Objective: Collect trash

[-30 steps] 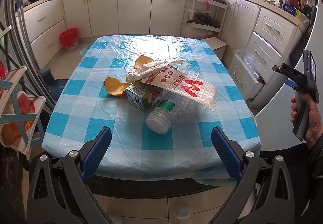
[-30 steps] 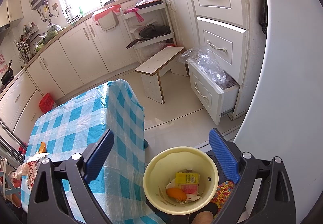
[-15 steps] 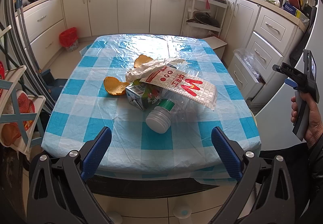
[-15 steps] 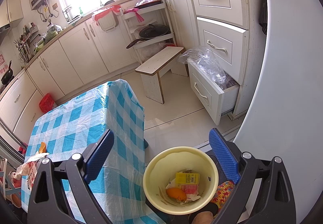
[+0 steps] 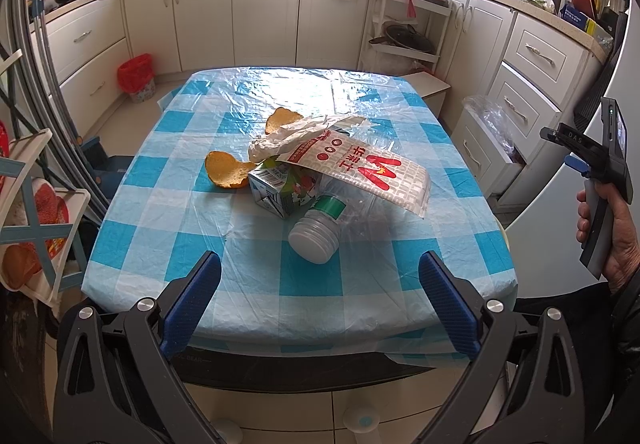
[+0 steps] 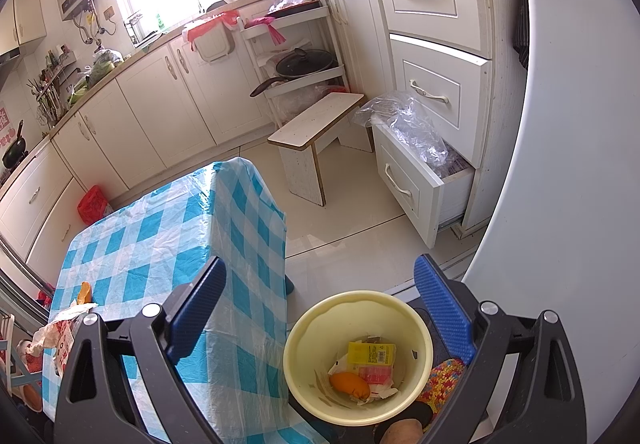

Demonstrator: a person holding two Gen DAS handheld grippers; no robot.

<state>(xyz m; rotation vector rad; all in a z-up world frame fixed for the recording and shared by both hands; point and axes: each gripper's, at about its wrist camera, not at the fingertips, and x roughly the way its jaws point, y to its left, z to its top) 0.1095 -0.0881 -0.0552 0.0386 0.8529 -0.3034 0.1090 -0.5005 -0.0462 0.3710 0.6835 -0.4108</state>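
A heap of trash lies in the middle of the blue-checked table (image 5: 168,244): a clear plastic bottle (image 5: 320,232) on its side, a small carton (image 5: 276,188), a printed plastic bag (image 5: 360,168), crumpled white paper (image 5: 292,136) and two orange peels (image 5: 226,174). My left gripper (image 5: 318,304) is open and empty, at the table's near edge, short of the heap. My right gripper (image 6: 320,308) is open and empty, above a yellow bin (image 6: 296,372) on the floor beside the table. The bin holds an orange peel (image 6: 350,384) and wrappers.
A white stool (image 6: 312,132) and an open drawer with a plastic bag (image 6: 416,180) stand to the right of the table. A red bin (image 5: 136,76) is on the floor at the far left. A rack (image 5: 36,228) stands left of the table.
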